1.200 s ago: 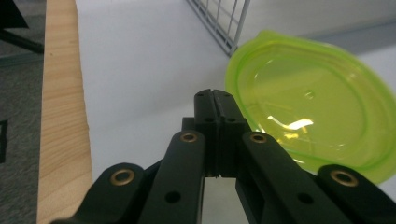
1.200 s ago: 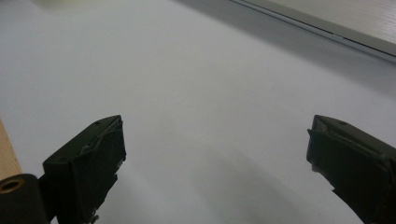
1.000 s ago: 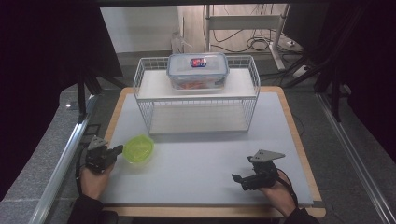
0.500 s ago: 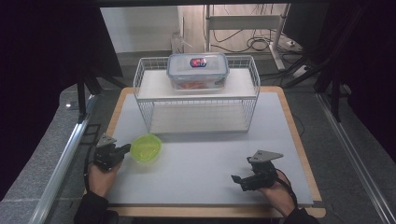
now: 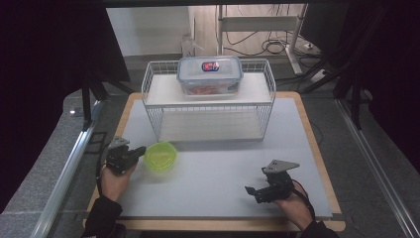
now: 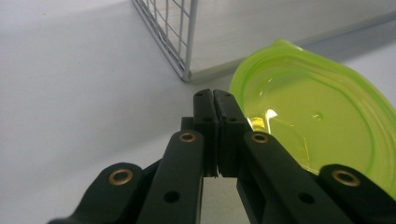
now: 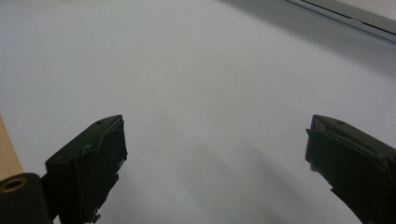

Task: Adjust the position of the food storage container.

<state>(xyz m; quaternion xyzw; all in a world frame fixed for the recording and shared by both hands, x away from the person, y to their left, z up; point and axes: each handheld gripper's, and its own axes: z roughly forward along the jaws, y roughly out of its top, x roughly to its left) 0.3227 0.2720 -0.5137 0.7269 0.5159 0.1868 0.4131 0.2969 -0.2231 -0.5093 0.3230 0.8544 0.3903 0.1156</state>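
My left gripper (image 5: 139, 150) is clamped on the green bowl's (image 5: 160, 156) rim; I'd carry it level. Right gripper (image 5: 253, 190) rests wide open, empty.

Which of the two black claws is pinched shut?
The left gripper, shut on the green lid's rim; the right gripper's jaws stand wide apart.

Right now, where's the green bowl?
In the high view the green bowl sits on the left of the grey table mat, in front of the wire rack's left corner, with the left gripper shut on its near rim.
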